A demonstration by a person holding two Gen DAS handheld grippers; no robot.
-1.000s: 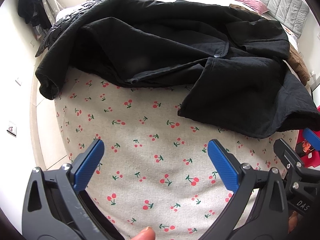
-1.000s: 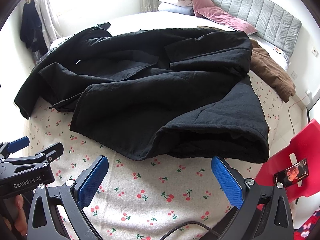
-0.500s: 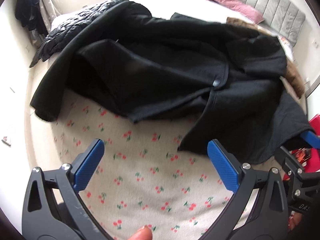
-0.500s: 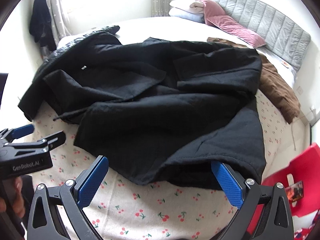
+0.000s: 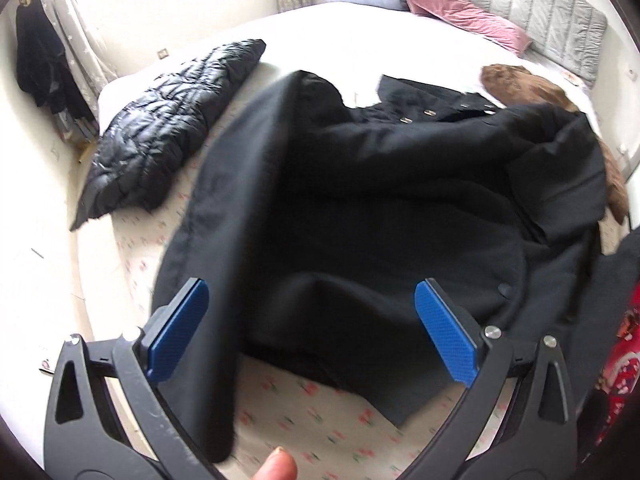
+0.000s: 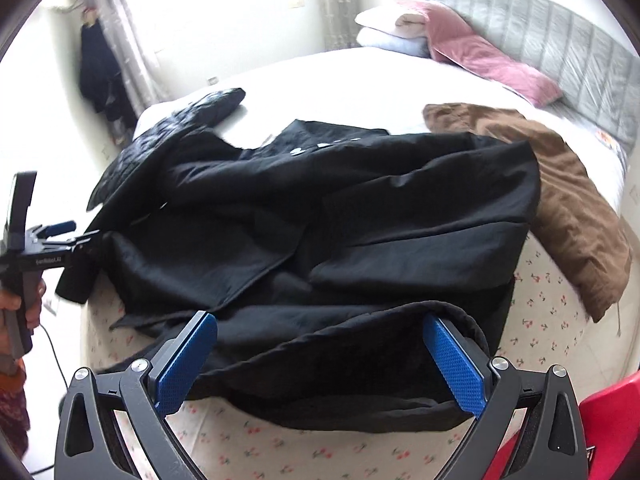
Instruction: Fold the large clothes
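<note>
Judging black coat (image 6: 360,240) heavy, thick, floppy; we are reaching for near hem. Left gripper (image 5: 312,328) and right gripper (image 6: 320,364) jaws both spread wide, nothing clamped.

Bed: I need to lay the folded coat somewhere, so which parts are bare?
Free: the white sheet between the black coat and the pillows. Crowded: the puffer jacket on one side, the brown garment on the other.

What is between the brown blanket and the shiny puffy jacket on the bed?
The big black coat lies spread between the brown blanket and the puffy jacket, with some white bedsheet behind it. The right wrist view shows this.
</note>
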